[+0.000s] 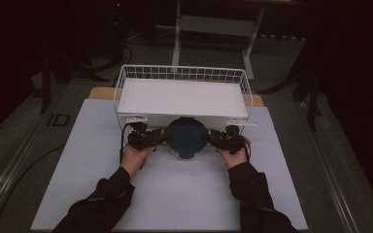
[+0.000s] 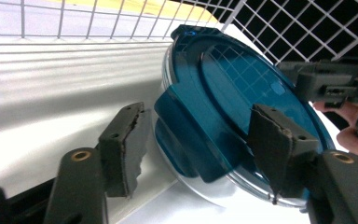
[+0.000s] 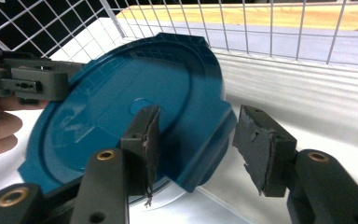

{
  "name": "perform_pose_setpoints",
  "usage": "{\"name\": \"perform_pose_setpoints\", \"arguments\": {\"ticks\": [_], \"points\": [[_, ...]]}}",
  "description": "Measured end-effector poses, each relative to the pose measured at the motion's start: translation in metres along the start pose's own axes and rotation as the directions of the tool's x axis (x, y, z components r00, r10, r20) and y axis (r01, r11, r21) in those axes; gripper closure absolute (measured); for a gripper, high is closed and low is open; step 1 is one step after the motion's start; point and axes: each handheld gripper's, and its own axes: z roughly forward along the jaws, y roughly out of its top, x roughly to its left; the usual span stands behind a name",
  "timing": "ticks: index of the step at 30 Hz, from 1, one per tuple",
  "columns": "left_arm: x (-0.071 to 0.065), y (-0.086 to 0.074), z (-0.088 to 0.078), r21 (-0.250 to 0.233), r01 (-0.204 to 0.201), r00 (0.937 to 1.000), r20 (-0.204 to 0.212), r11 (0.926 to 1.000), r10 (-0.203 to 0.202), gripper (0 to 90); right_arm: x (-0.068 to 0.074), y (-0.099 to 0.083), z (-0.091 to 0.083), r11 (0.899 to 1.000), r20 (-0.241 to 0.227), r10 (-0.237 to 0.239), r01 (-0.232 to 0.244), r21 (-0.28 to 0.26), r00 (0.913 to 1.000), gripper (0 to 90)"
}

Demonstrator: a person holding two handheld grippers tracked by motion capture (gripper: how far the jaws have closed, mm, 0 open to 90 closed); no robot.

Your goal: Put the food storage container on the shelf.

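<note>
So we've got a round teal lid (image 1: 186,137) sitting at the front edge of a white wire basket (image 1: 182,74), right in the middle of the counter (image 1: 175,194). It looks like it's on top of a clear or silvery container (we only catch a pale rim under it in the gripper views, so not totally sure what that is). The lid leans up against the white corrugated front of the tray (image 1: 182,97) that sits in the basket.

We're holding a hand-held gripper on each side of it. The left hand-held gripper (image 1: 148,138) comes in from the lid's left side. In the left gripper view its jaws stand apart around the lid's side tab (image 2: 186,135), with one pad (image 2: 126,144) clear of the plastic, so it isn't squeezing anything.

The right hand-held gripper (image 1: 221,138) is mirrored on the lid's right side. In the right gripper view the tab (image 3: 205,140) on that side sits between the jaws, with a plain gap to the outer pad (image 3: 261,144) and the other pad (image 3: 144,140) over the lid's top face. So it's loose too, not clamped.

Both of our hands rest low on the counter, sleeves coming in from the bottom.
</note>
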Motion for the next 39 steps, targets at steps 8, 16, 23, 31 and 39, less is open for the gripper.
{"name": "perform_pose_setpoints", "arguments": {"ticks": [8,16,23,31,39], "points": [[-0.013,-0.007,-0.011,0.037,-0.067,0.9962,0.057,0.997,0.065,5.1,0.01,-0.01,-0.007,0.998,0.0,-0.065,0.065,-0.012,0.9979,44.3],[-0.029,-0.014,-0.031,0.044,-0.131,0.9899,0.061,0.9905,0.128,0.5,0.027,-0.018,-0.025,0.997,-0.041,-0.068,0.067,-0.035,0.9969,43.6],[-0.042,-0.018,-0.046,0.017,-0.151,0.986,0.075,0.9884,0.149,0.5,0.047,-0.027,-0.03,0.997,-0.111,-0.075,0.073,-0.027,0.991,54.4],[-0.054,-0.027,-0.056,0.008,-0.202,0.9772,0.067,0.9793,0.202,0.4,0.069,-0.039,-0.018,0.989,-0.155,-0.132,0.14,0.038,0.979,87.3],[-0.054,-0.035,-0.055,0.016,-0.211,0.9751,0.071,0.9773,0.21,0.4,0.083,-0.043,0.004,0.977,-0.174,-0.164,0.184,0.104,0.9709,89.9]]}}
